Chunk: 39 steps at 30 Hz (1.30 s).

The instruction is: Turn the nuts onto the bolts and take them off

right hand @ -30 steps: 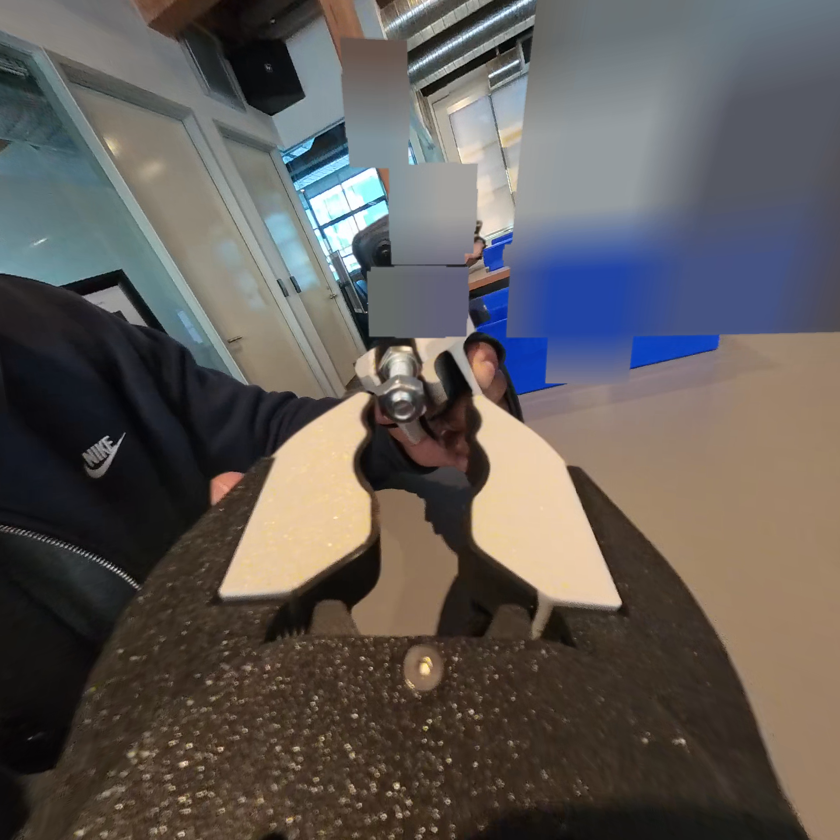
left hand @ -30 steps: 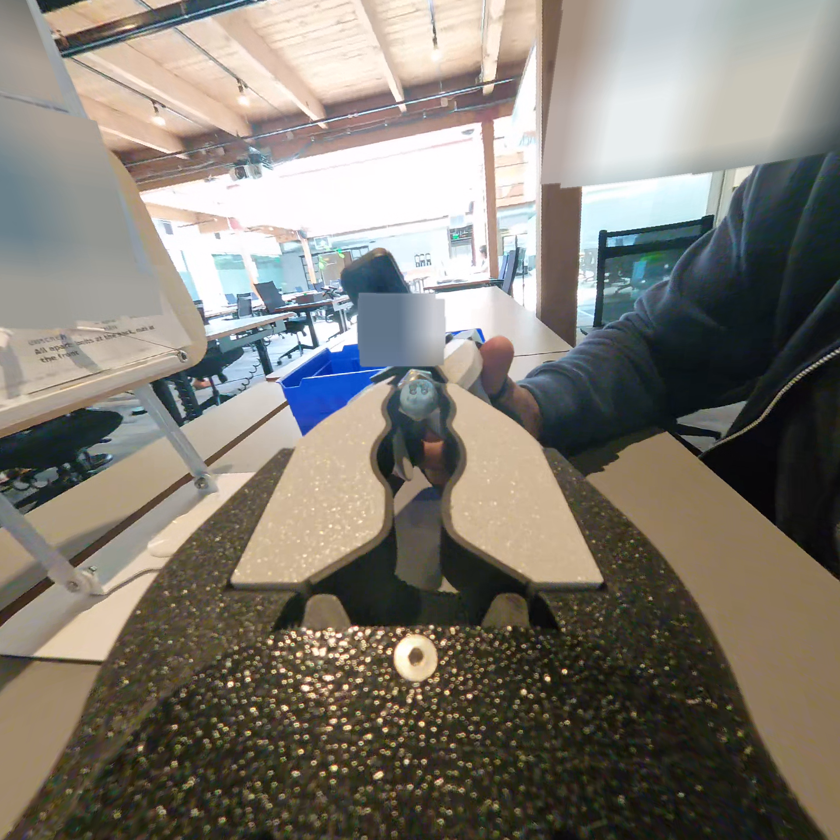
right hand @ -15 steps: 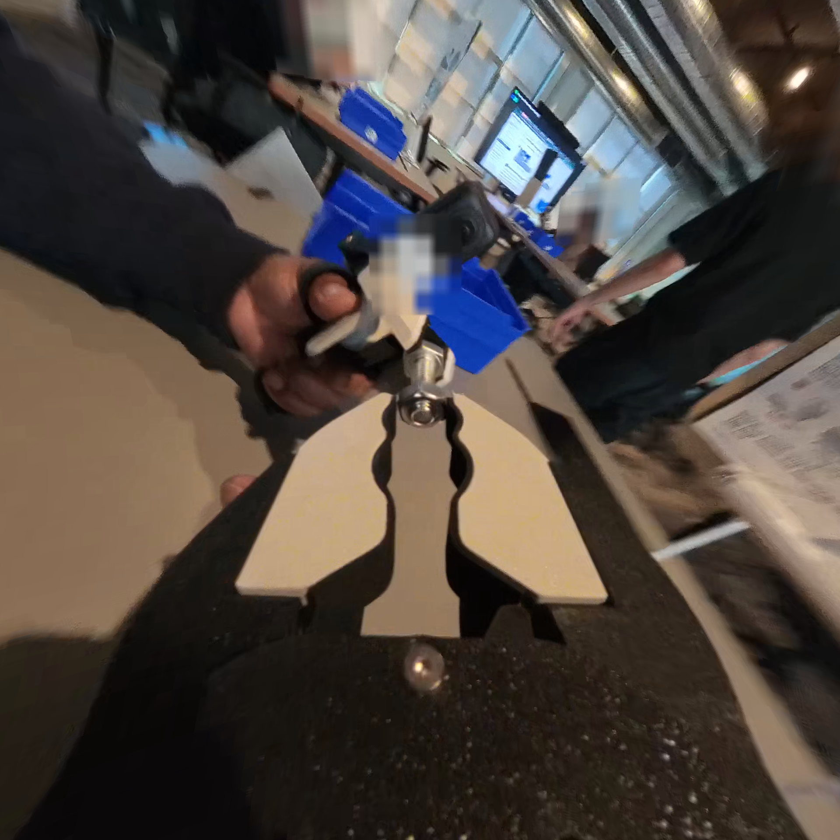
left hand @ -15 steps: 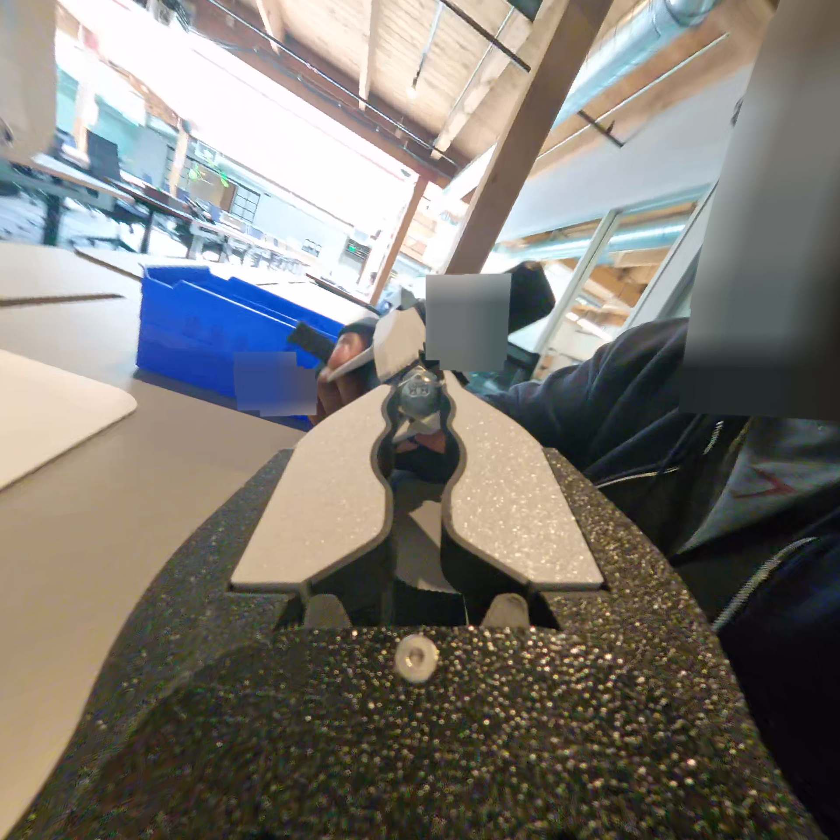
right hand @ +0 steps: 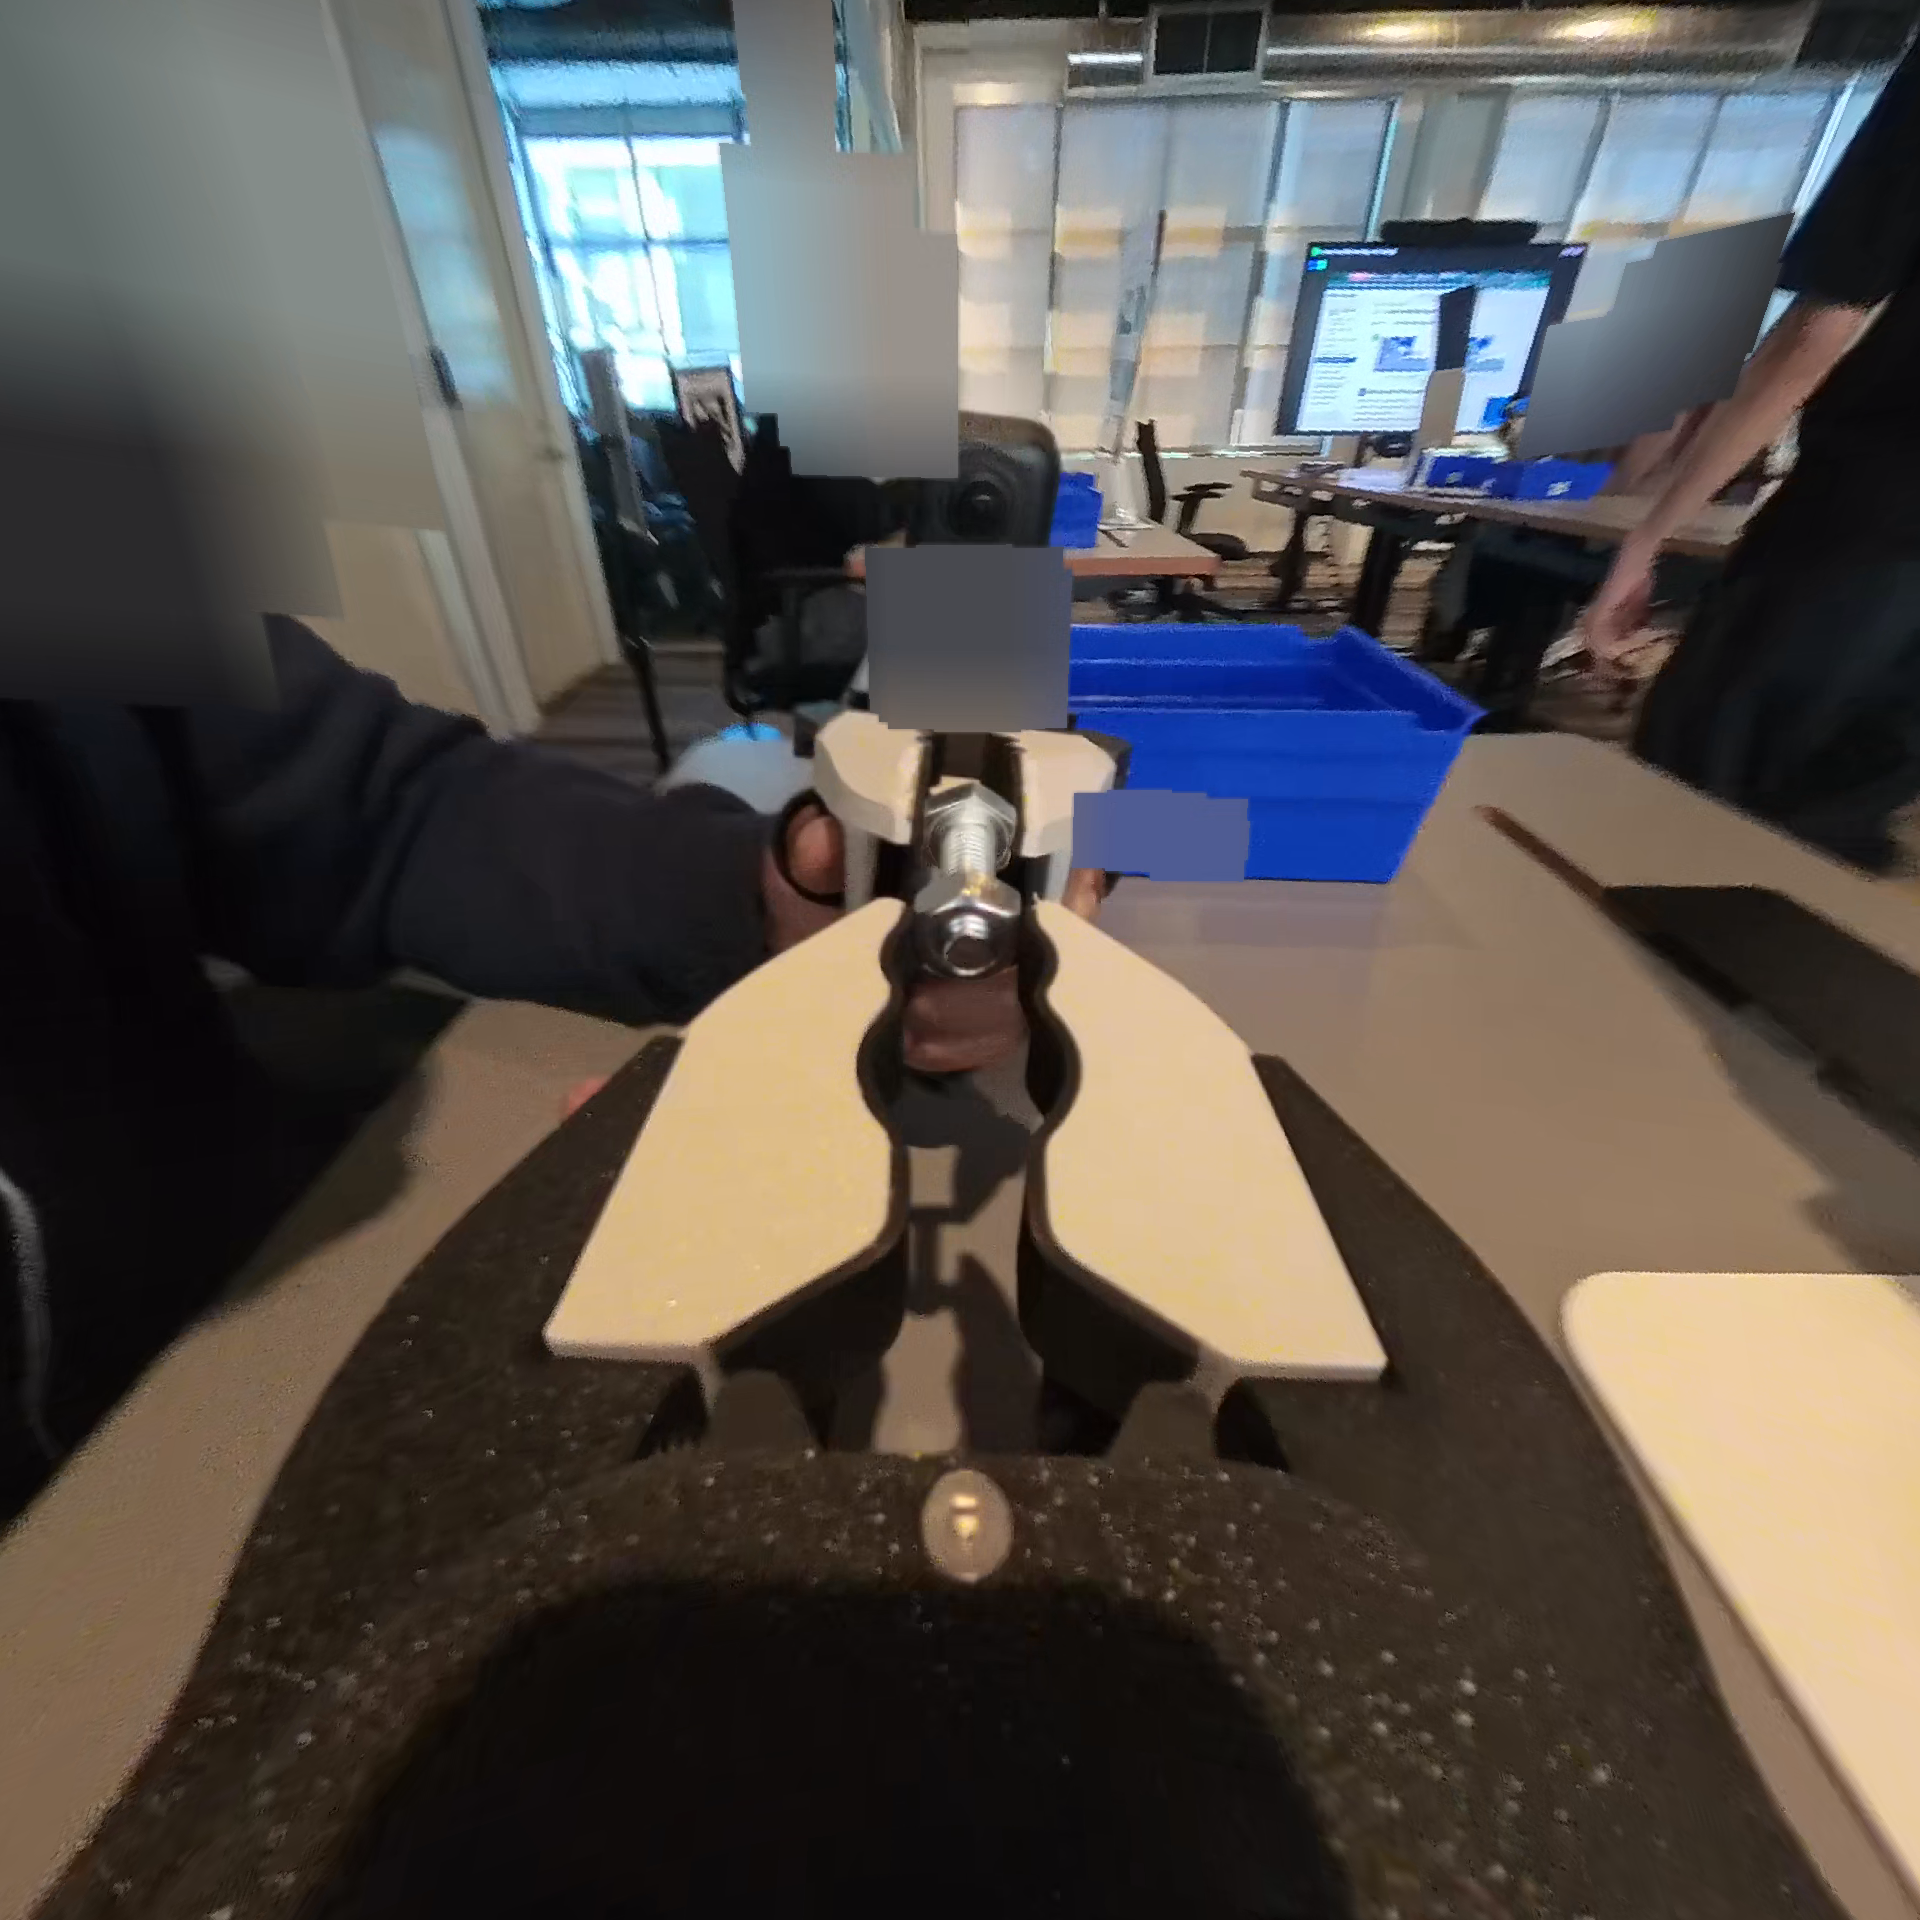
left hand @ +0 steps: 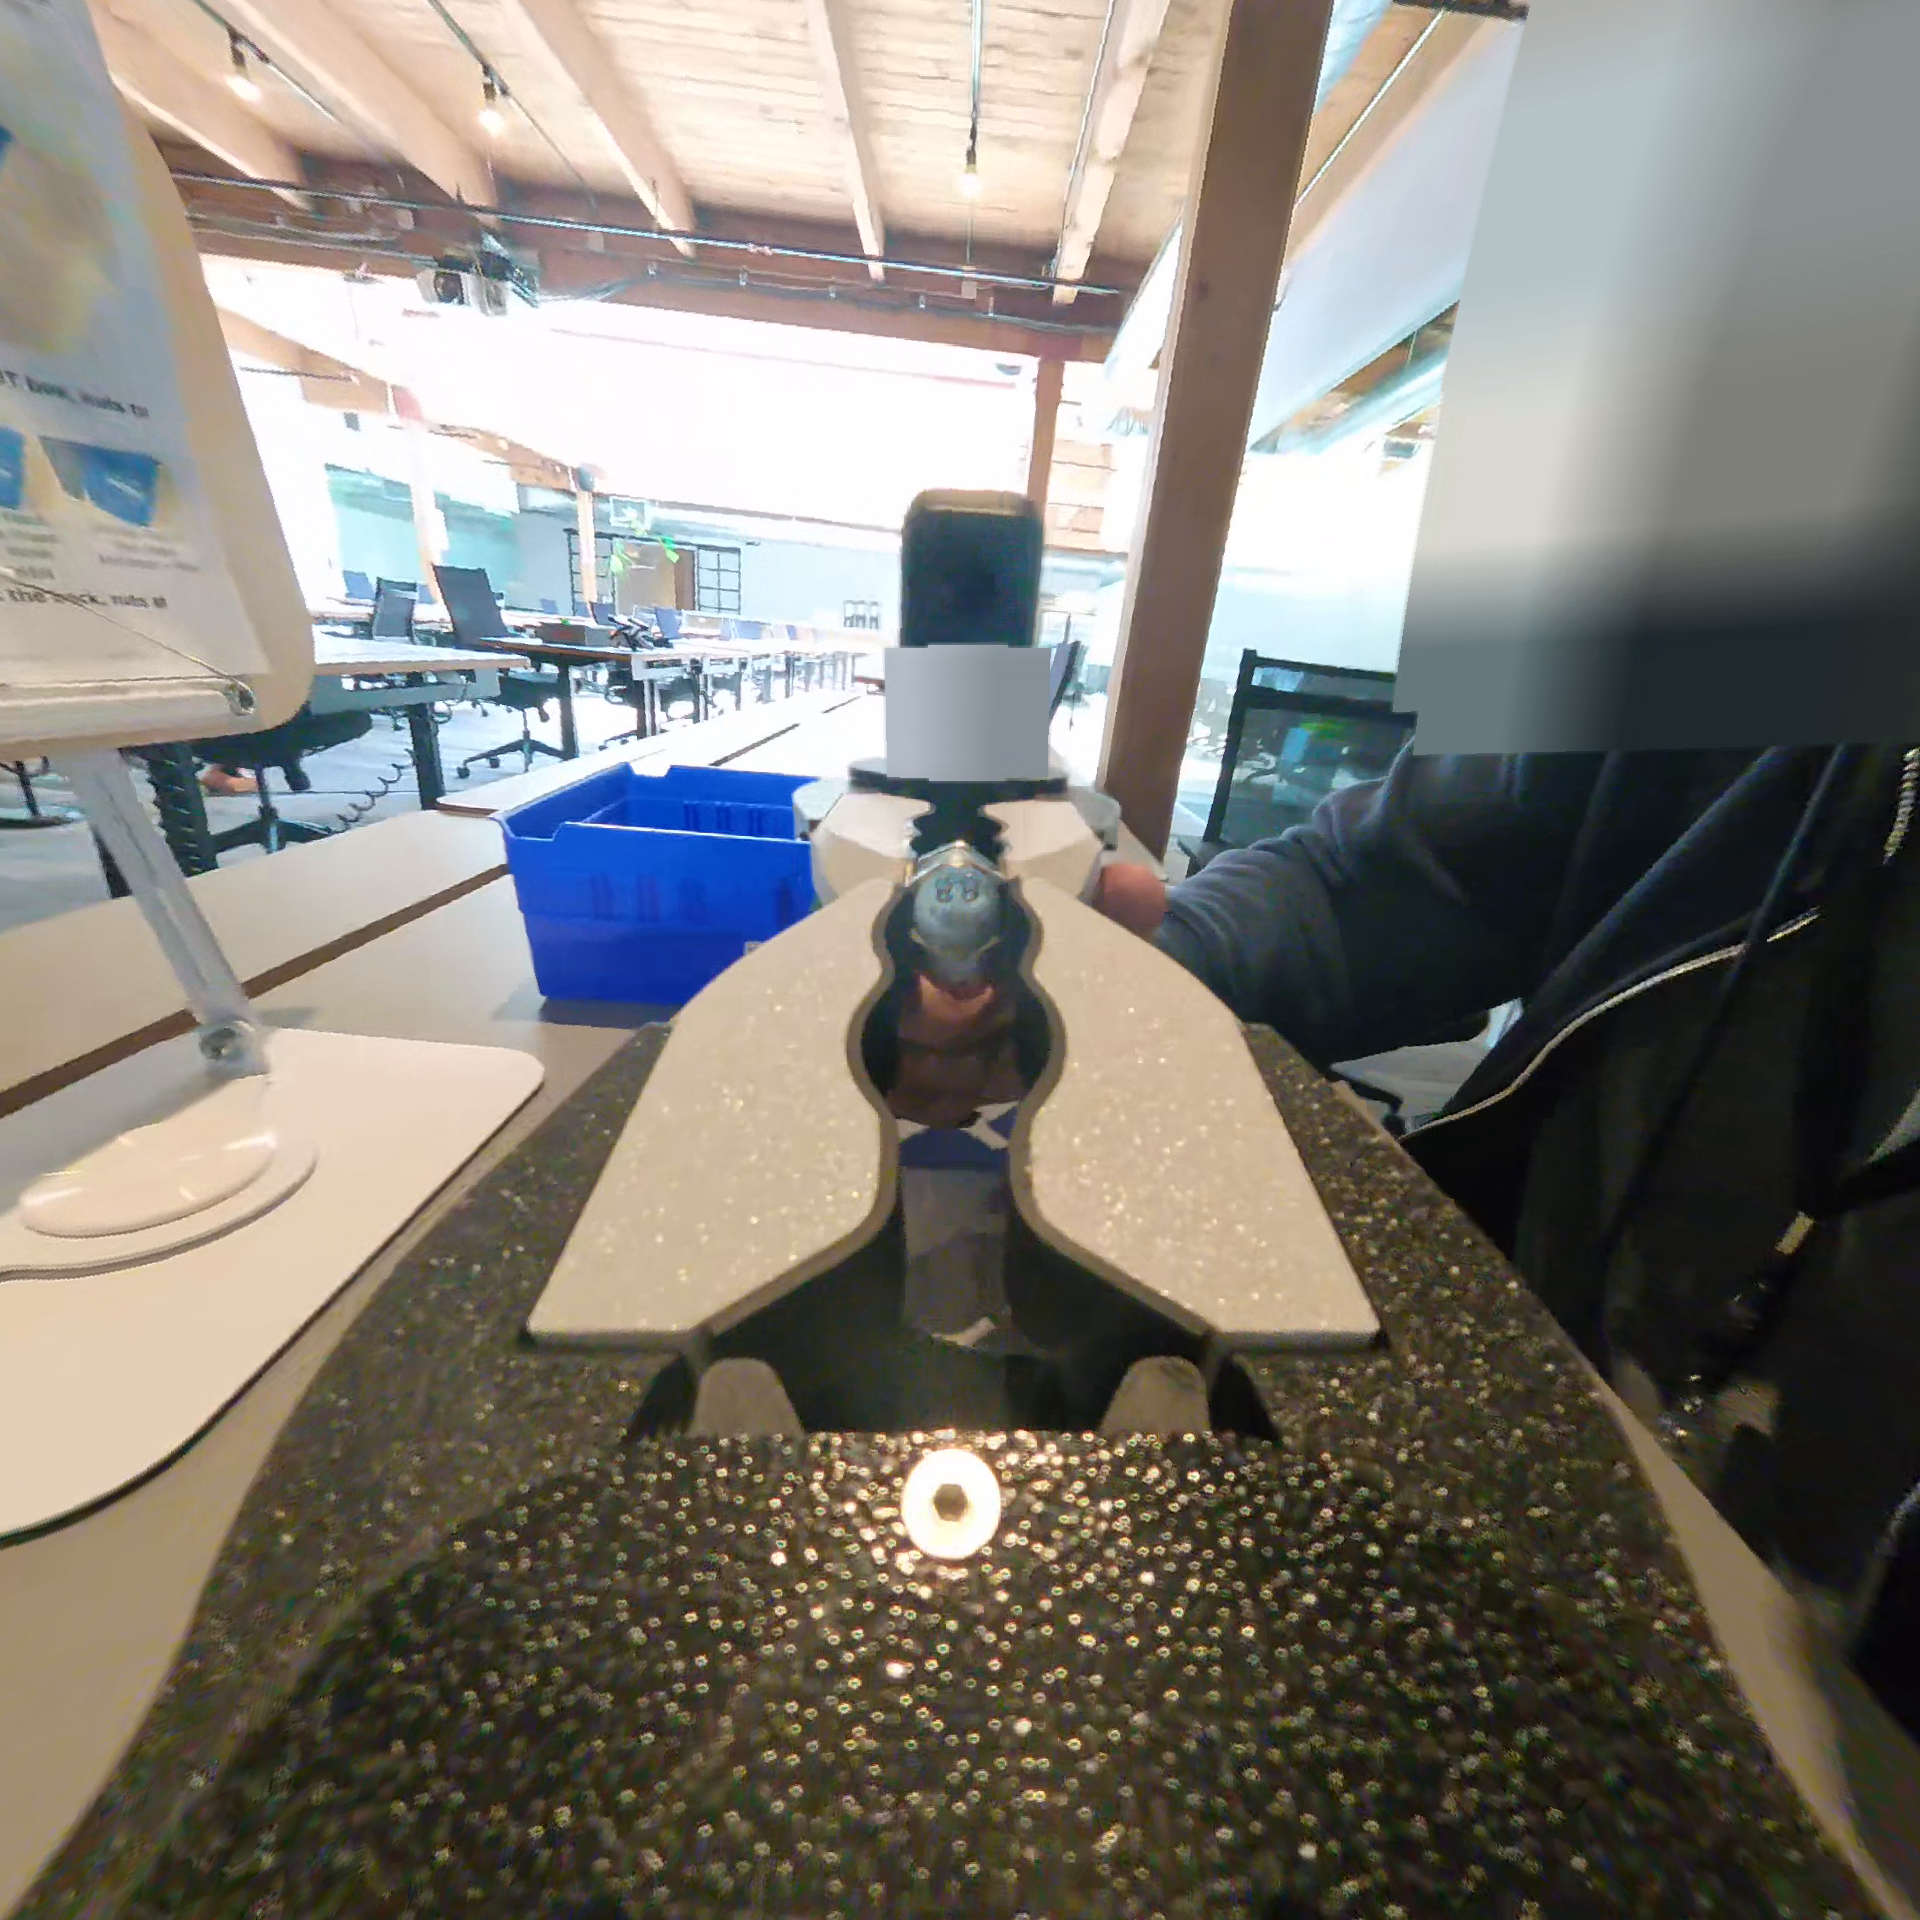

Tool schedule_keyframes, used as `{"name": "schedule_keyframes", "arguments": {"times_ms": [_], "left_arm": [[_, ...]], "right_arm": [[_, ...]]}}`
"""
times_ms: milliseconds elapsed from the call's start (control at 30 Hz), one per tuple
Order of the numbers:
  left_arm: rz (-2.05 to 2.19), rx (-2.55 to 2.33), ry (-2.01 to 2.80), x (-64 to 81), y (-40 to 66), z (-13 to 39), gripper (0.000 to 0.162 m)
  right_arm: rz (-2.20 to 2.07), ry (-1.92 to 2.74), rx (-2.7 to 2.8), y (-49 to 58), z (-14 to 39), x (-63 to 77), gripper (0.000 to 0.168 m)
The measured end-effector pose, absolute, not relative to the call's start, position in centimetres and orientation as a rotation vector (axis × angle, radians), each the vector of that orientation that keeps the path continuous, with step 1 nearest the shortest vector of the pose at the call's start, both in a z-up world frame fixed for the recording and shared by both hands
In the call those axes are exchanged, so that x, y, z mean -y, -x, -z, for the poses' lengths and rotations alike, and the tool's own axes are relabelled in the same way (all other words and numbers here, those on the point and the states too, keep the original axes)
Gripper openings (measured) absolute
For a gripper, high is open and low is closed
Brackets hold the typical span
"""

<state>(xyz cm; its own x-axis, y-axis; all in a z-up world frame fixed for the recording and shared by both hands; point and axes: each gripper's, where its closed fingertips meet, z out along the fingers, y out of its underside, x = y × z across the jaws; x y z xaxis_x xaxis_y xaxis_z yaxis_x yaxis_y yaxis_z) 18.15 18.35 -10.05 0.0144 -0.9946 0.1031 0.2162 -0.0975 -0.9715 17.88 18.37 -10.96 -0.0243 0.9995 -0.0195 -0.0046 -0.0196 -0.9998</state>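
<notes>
My left gripper (left hand: 956,920) has its jaws closed on the hex head of the bolt (left hand: 954,902), which I hold up above the grey surface (left hand: 436,966). My right gripper (right hand: 961,930) faces it head-on, its jaws pinched around the nut (right hand: 961,928) that sits at the free end of the bolt's threaded shank (right hand: 964,836). A second nut (right hand: 958,805) sits farther along the thread, close against my left gripper's white fingers (right hand: 868,790). The two grippers point straight at each other, with the bolt bridging the gap between them. A blue bin (right hand: 1278,748) stands on the surface behind the bolt. A white stand base (left hand: 208,1174) rests on the surface to the left of my left gripper.
</notes>
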Motion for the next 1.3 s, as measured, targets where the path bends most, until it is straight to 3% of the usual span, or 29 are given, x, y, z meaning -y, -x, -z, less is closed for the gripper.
{"name": "schedule_keyframes", "arguments": {"times_ms": [333,467,567,700,900,967,1133,1300], "left_arm": [[1.826,-0.819,1.321,-18.9,-18.6,11.9,0.016],[1.663,-0.865,1.255,-19.0,-18.2,11.0,0.016],[1.496,-0.915,1.2,-19.0,-17.8,10.3,0.017],[1.28,-0.991,1.132,-18.7,-17.6,9.9,0.016],[1.157,-1.05,1.056,-17.9,-17.7,9.4,0.016],[1.127,-1.074,1.057,-17.8,-17.9,9.6,0.016],[1.266,-1.034,1.115,-18.0,-18.1,9.7,0.016],[1.697,-0.889,1.238,-18.3,-18.5,10.6,0.016]], "right_arm": [[-0.171,0.854,1.46,-18.6,12.7,-19.7,0.018],[-0.575,1.062,1.371,-18.0,12.5,-19.4,0.054],[-1.05,1.206,1.234,-17.6,11.2,-18.6,0.056],[-1.577,1.327,1.026,-17.7,9.9,-18.3,0.051],[-1.796,1.393,0.938,-17.6,10.2,-18.2,0.036],[-1.808,1.36,0.955,-17.6,10.0,-17.8,0.018],[-1.455,1.284,1.112,-17.8,10.4,-18.0,0.018],[-0.683,1.059,1.357,-18.4,11.4,-18.9,0.018]]}}
